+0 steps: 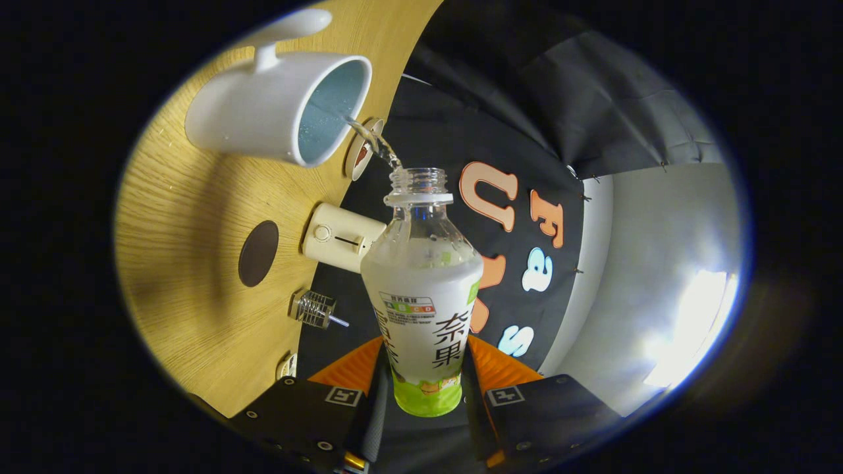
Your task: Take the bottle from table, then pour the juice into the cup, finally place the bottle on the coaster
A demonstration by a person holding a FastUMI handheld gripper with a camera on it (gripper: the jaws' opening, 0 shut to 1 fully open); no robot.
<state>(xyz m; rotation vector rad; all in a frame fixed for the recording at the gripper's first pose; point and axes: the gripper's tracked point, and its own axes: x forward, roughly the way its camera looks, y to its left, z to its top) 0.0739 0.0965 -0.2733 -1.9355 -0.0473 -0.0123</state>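
Gripper (421, 388) tipped sideways, clamped on bottle (421, 289), mouth at cup (290, 108).

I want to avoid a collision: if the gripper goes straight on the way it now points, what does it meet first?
The gripper is shut on the bottle. Beyond the bottle's open mouth the line probably meets the black cloth wall, not the white cup beside it; depth is unclear.

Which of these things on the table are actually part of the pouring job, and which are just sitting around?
Part of the job:
- bottle, uncapped, clamped between the fingers of the hand-held gripper, tipped toward the cup
- white cup, liquid streaming into it
- dark round coaster on the wooden table

Just lying about:
- cream box with a knob
- small metal coil piece
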